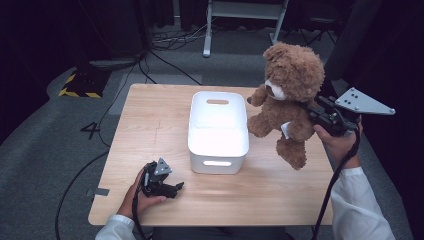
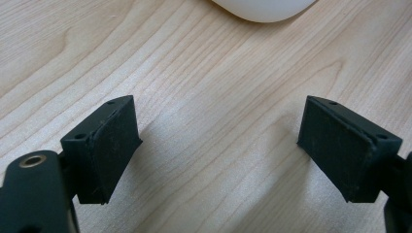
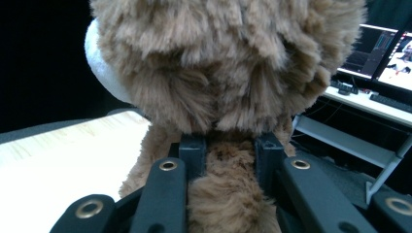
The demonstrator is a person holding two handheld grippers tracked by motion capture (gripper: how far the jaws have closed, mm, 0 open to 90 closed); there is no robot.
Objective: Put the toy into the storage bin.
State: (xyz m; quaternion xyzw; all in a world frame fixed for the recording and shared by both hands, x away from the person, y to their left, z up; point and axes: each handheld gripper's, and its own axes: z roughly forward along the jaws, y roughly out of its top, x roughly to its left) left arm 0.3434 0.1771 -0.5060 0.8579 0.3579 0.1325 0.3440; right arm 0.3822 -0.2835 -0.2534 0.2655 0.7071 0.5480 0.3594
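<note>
A brown teddy bear (image 1: 287, 95) hangs in the air over the table's right side, held from behind by my right gripper (image 1: 311, 116). In the right gripper view the two black jaws pinch the fur of the teddy bear (image 3: 228, 73) at its back, just under the head; my right gripper (image 3: 227, 150) is shut on it. A white plastic bin (image 1: 218, 131) stands in the middle of the table, left of the bear. My left gripper (image 1: 176, 189) rests low near the table's front left, its jaws wide apart over bare wood. Nothing lies between the left gripper (image 2: 218, 145) pads.
The wooden table (image 1: 150, 130) has bare wood to the left of the bin and along the front edge. The bin's rounded corner (image 2: 265, 10) sits just ahead of my left gripper. Cables and a desk frame lie on the floor beyond the table.
</note>
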